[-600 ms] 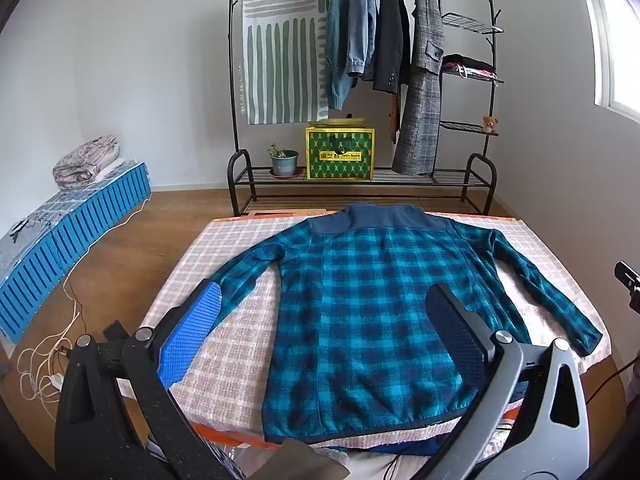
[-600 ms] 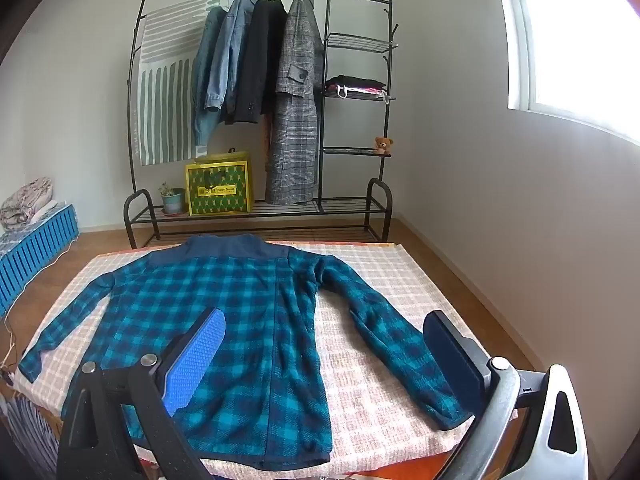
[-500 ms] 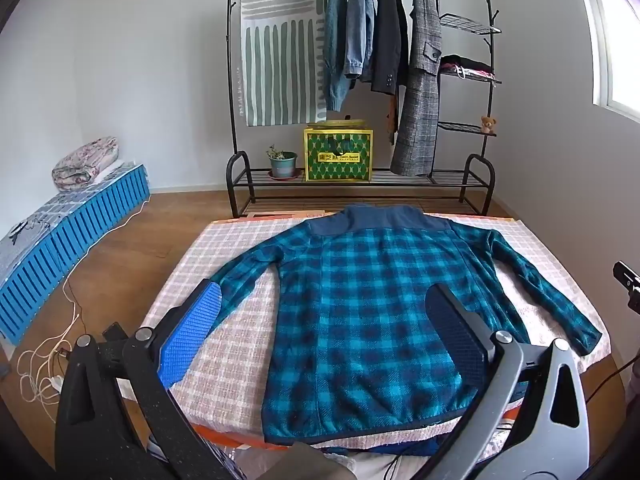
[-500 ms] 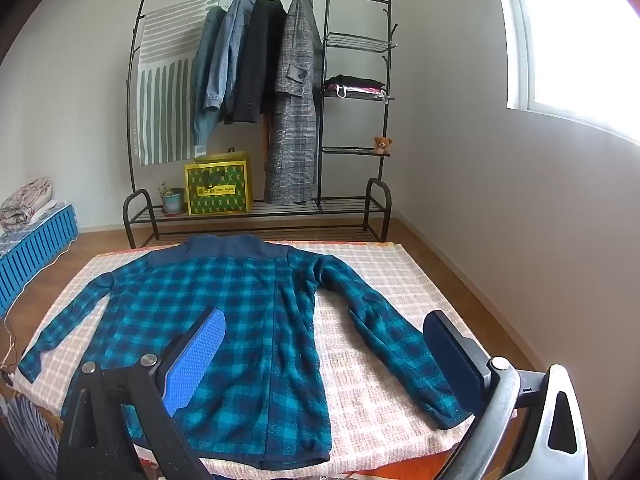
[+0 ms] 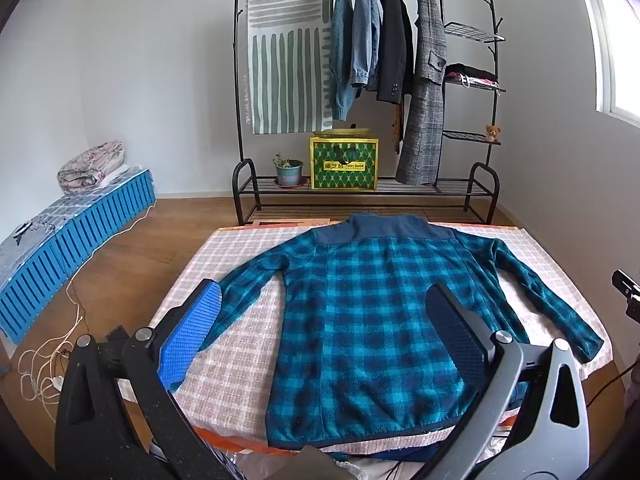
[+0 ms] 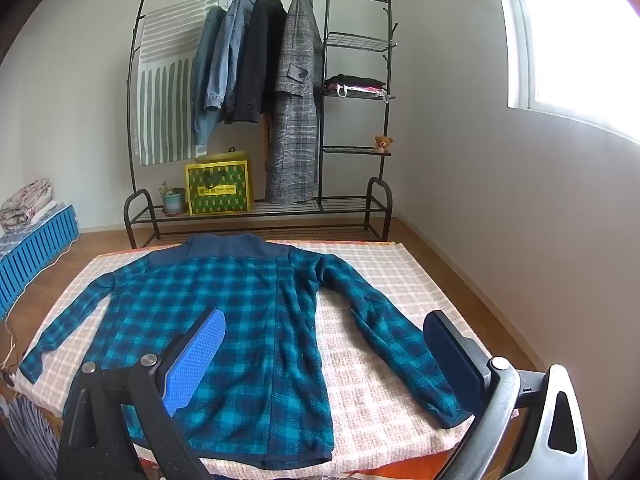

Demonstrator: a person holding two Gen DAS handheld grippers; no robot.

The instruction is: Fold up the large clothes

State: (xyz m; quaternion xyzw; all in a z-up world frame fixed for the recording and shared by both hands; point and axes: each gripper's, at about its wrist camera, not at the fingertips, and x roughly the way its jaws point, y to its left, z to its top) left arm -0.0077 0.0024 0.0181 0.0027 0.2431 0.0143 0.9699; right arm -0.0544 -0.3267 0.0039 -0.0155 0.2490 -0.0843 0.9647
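A teal-and-navy checked fleece shirt with a plain navy collar and yoke (image 5: 372, 320) lies flat and spread out, collar toward the far end, on a pink-and-cream checked cloth (image 5: 228, 364) that covers the table. Both sleeves are stretched out and angled down from the shoulders; in the right wrist view the shirt (image 6: 224, 320) fills the left and middle of the cloth (image 6: 384, 392), with its right sleeve running down toward the near right corner. The hem sits close to the near edge of the cloth (an orange strip shows just under that edge).

The left gripper (image 5: 332, 340) hangs above the near end of the shirt, tilted downward, its jaws spread as wide as they go with nothing between them; its bright blue ribbed pad (image 5: 192, 340) shows over the left sleeve and the darker pad over the shirt body. The right gripper (image 6: 324, 360) is likewise wide apart and empty, its pads not touching the fabric, one seen over the shirt body and the other near the right cuff.

Beyond the table stands a black metal clothes rack (image 5: 240, 80) with a grey-striped cloth, denim jackets, a dark jacket and a grey plaid coat hung on it. A green-and-yellow patterned bag (image 5: 343, 164) and a small potted plant (image 5: 288, 170) rest on its lower shelf. A blue slatted bench (image 5: 80, 232) runs along the left wall.
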